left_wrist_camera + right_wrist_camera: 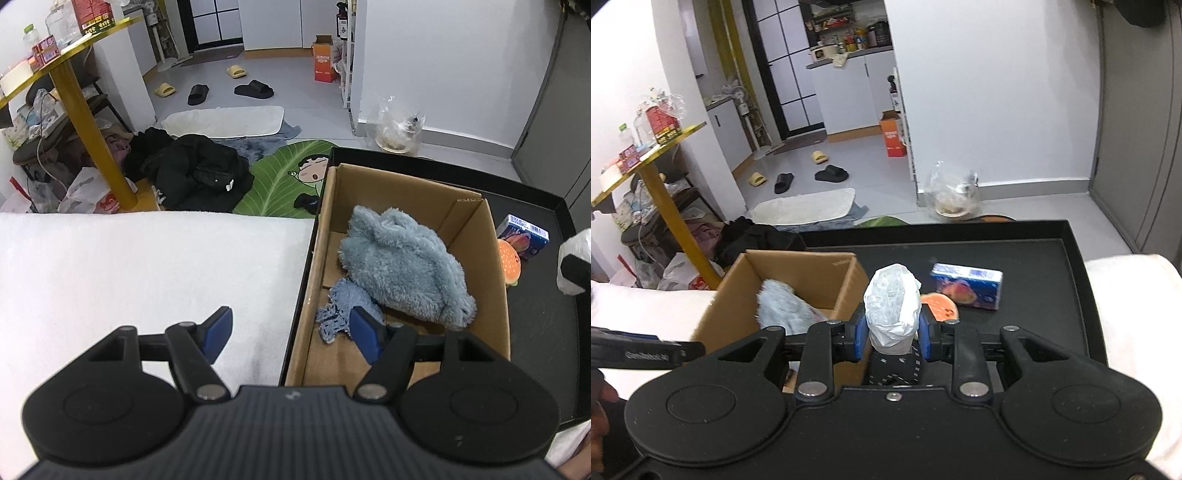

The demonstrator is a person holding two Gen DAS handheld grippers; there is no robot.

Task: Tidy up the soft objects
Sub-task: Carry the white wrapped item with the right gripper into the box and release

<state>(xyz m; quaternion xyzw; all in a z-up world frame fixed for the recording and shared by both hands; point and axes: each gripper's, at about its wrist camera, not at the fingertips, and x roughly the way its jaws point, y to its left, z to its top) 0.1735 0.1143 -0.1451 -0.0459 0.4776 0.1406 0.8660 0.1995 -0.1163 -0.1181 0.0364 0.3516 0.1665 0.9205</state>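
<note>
Right tool (pixel 892 338) is clamped on a white plastic-wrapped bundle (pixel 893 304), held just right of the cardboard box (pixel 798 269). Left tool (pixel 291 332) is spread wide, holding nothing, over the box's left edge. Fluffy blue towel (pixel 402 266) sits inside the box.

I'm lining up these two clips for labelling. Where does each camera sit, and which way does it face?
Left wrist: rides the open left gripper, looks down and forward over the cardboard box holding a blue fluffy cloth.
Right wrist: rides the right gripper, which clamps a white plastic-wrapped bundle above the black tray; the left gripper's body intrudes at left.
Shared: box, cloth, tray, blue carton, slippers beyond.
</note>
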